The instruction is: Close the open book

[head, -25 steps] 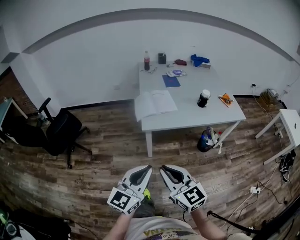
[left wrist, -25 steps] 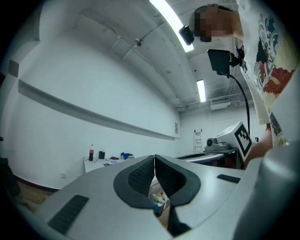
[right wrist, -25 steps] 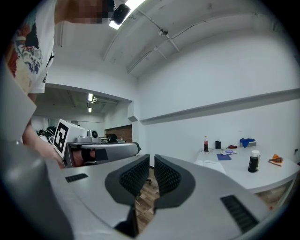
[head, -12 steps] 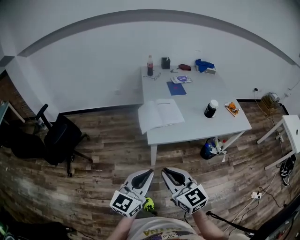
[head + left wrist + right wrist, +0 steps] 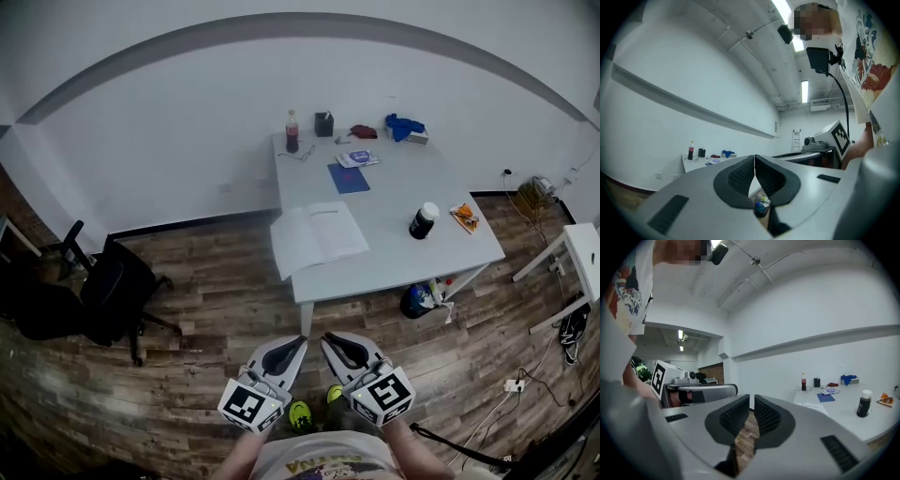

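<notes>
The open white paper book (image 5: 319, 237) lies spread flat on the near left corner of the white rectangular desk (image 5: 403, 255), its left page overhanging the edge. A black jar with a white lid (image 5: 424, 221) stands to its right. Over the last second the desk has drifted nearer in the head view, and green shoes (image 5: 301, 413) now show on the wooden plank floor (image 5: 187, 375), so the person seems to be walking up. The left claw (image 5: 296, 341) is closed tip to tip on nothing. The right claw (image 5: 327, 338) is all but together, also empty. Both hang low, well apart from the book, so closing has not yet begun.
</notes>
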The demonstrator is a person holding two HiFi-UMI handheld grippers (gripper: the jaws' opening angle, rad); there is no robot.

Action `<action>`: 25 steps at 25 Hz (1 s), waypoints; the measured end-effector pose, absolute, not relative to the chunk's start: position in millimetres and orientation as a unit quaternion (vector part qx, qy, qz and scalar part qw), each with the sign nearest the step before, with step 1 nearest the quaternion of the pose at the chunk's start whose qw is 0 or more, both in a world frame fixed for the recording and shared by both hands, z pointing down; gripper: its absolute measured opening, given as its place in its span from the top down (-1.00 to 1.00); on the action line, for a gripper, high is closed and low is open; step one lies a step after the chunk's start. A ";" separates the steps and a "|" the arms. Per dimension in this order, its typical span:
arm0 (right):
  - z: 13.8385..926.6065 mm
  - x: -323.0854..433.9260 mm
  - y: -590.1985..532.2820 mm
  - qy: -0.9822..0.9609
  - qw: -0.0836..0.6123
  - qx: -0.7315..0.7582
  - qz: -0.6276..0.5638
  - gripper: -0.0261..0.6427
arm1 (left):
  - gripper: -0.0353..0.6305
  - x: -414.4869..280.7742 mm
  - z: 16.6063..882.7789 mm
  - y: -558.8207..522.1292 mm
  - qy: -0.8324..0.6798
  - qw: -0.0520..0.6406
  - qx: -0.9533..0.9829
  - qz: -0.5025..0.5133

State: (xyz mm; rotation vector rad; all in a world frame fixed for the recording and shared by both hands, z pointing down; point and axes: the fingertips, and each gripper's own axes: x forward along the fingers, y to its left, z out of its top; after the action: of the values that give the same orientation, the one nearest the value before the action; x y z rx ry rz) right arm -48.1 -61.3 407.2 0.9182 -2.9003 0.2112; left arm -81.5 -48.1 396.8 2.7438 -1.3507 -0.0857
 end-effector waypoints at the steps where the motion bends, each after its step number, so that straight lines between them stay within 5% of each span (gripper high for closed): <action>1: 409.6 -48.5 -66.9 -0.950 0.045 0.299 0.073 0.80 | 0.86 -81.1 399.0 -53.3 -0.440 0.044 0.896 -0.026; 25: 423.6 -37.6 -246.6 -0.976 0.053 0.191 0.091 0.80 | 0.86 -51.3 422.8 -235.0 -0.509 0.064 0.859 0.007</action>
State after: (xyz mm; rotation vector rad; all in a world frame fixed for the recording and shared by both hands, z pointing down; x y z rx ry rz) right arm -37.6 -246.6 423.6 0.5795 -2.9673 0.2767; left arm -51.3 -235.0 422.8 2.5920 -1.5352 0.0216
